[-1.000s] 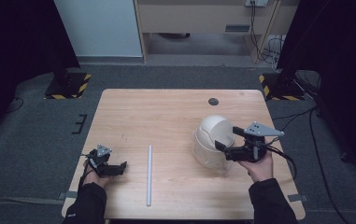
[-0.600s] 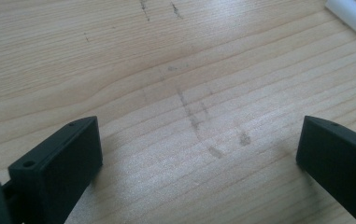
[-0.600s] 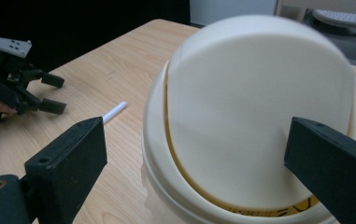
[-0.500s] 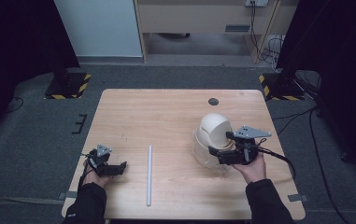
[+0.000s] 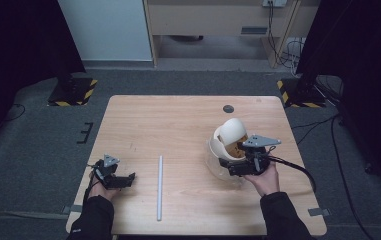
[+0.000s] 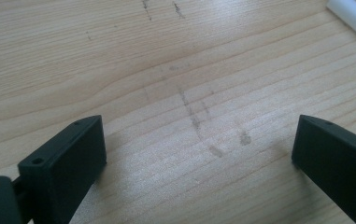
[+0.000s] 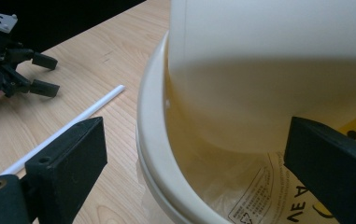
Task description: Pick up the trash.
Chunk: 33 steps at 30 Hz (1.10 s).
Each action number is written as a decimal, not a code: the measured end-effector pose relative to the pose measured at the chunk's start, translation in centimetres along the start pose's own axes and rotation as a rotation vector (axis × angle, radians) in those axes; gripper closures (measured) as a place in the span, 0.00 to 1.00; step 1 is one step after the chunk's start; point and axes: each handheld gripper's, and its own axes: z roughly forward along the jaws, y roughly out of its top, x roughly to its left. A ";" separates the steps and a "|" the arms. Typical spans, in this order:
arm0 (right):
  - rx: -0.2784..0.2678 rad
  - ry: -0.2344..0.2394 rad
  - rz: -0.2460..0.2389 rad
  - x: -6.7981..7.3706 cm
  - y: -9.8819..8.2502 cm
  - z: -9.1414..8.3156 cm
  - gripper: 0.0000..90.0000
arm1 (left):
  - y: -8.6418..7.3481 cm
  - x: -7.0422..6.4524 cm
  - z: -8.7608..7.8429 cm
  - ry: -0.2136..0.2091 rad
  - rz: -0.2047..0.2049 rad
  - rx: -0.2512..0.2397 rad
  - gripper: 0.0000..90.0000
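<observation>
My right gripper [image 7: 194,154] gaped at cream lidded bin [image 5: 228,137], its base hidden behind my hand; left gripper [image 6: 199,154] spread empty over desk [image 5: 178,120]; white tube [image 5: 160,187] cut off at frame corner

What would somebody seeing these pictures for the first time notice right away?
Probably the cream-white domed container on the right half of the wooden table, with clear plastic wrap at its base and the right claw open right against it. Next, the thin white rod lying lengthwise near the table's middle. The left claw rests open near the left edge, holding nothing.
</observation>
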 end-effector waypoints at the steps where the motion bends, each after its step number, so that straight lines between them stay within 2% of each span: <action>1: 0.000 0.000 0.000 0.0 0.0 0.0 0.07 | 0.0 0.0 0.0 0.000 0.000 0.000 0.04; 9: 0.003 0.000 0.002 0.0 0.0 0.4 0.08 | 0.2 0.1 -0.4 0.009 -0.027 0.009 0.14; 11: -0.013 0.001 0.010 -0.1 0.2 -0.2 0.08 | 0.4 0.1 -0.6 0.006 -0.040 0.010 0.20; 16: -0.052 -0.009 0.018 -0.4 0.5 -1.6 0.08 | 0.7 -0.2 -0.9 0.002 -0.036 -0.009 0.23; 18: -0.067 -0.025 0.009 -0.6 0.6 -2.4 0.07 | 0.9 -0.5 -1.0 -0.014 -0.038 -0.031 0.25; 21: -0.096 -0.053 0.007 -1.0 0.8 -3.7 0.07 | 1.5 -1.3 -1.4 -0.056 -0.027 -0.065 0.27; 24: -0.119 -0.066 0.021 -1.4 0.8 -4.5 0.07 | 2.1 -2.5 -1.8 -0.085 0.016 -0.102 0.28; 26: -0.129 -0.100 0.037 -2.2 0.5 -5.4 0.07 | 2.6 -3.8 -2.1 -0.114 0.043 -0.122 0.32; 28: -0.133 -0.110 0.042 -2.4 0.4 -5.6 0.07 | 2.7 -4.3 -2.1 -0.130 0.049 -0.126 0.34; 33: -0.138 -0.148 0.067 -3.4 -0.2 -6.4 0.07 | 2.9 -6.8 -2.1 -0.188 0.070 -0.118 0.37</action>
